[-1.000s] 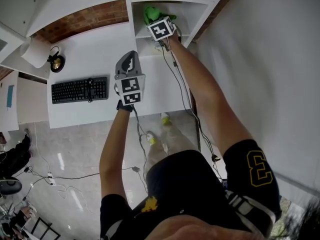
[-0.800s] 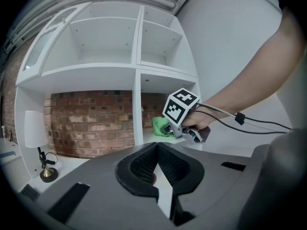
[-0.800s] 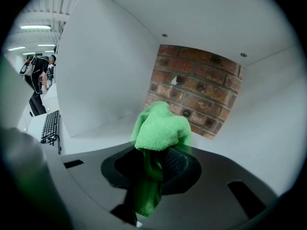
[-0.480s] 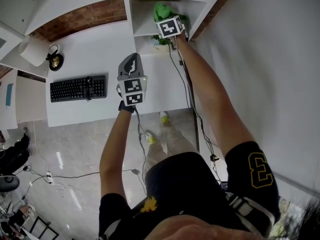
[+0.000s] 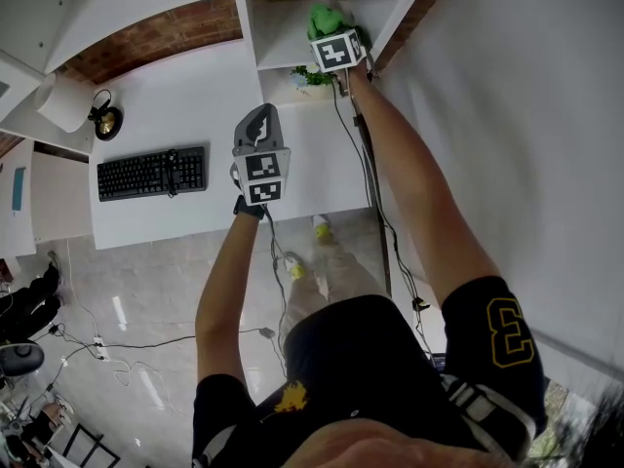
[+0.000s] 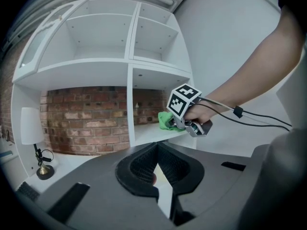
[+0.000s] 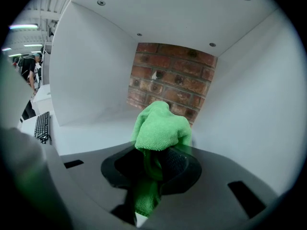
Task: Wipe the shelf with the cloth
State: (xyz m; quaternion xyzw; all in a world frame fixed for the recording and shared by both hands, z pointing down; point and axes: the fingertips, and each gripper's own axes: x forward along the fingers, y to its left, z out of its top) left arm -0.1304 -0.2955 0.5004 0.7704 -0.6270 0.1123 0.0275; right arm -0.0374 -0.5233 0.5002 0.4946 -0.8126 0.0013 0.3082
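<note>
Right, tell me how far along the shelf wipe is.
Done: the green cloth is picked up and clamped in the right gripper fingers. In hand: that gripper is inside the shelf compartment, cloth leading. Left: the wiping itself; no wiped patch shows, so progress there can't be judged. The left gripper hangs empty over the desk, fingers together.

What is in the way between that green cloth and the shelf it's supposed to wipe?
Nothing visible is. The right gripper is shut on the green cloth inside the open cubby, and the white shelf board ahead of it is bare right up to the brick back wall.
</note>
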